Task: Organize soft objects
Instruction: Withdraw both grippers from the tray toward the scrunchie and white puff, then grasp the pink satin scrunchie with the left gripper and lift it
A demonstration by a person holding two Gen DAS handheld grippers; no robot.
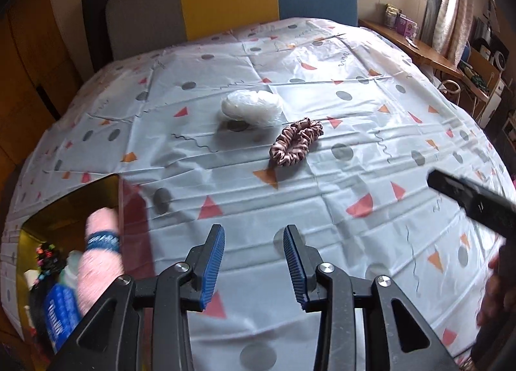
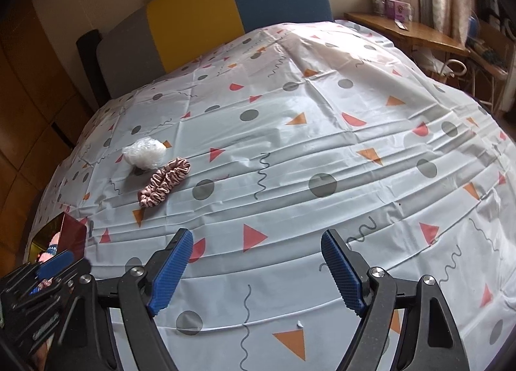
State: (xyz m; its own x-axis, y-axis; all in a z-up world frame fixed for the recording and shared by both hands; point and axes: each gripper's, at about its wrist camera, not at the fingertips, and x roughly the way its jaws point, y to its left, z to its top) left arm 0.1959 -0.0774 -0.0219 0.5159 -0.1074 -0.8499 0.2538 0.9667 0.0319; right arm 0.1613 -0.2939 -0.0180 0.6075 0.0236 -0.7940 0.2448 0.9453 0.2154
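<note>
Both the left gripper (image 1: 253,261) and right gripper (image 2: 257,269) hover with jaws open and empty above the patterned surface (image 1: 338,177); pink scrunchie (image 1: 296,141) lies just beside white bundle (image 1: 251,106).

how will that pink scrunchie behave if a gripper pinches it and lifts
The pink scrunchie is gathered, ruffled fabric, so it will probably squash and droop rather than stay stiff. It looks light for its size. Lying flat on the tablecloth, it should not roll.
</note>
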